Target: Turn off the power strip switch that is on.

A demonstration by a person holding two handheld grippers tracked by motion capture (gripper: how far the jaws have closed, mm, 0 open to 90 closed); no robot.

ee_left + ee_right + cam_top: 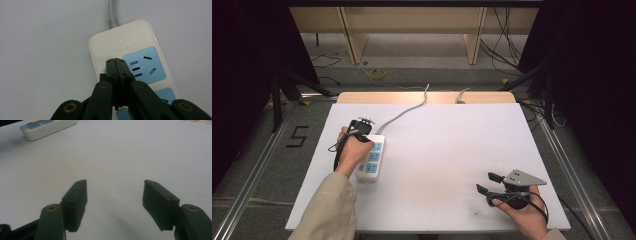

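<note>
Strip (130, 62) looks rigid, light, slick plastic, so grab its long edges. Left gripper (117, 65) sits closed and empty at its upper-middle; right gripper (113, 202) wide open, empty.

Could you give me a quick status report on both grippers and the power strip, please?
Left gripper shut, tips over the power strip near its cord end. Right gripper open, empty, over bare table. Nothing in the way.

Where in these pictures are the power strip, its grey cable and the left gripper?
power strip (120, 42): left gripper view, on its white top near the cable end.
grey cable (113, 15): left gripper view, on the cable above the strip.
left gripper (116, 65): left gripper view, at the shut jaw tips.
</note>
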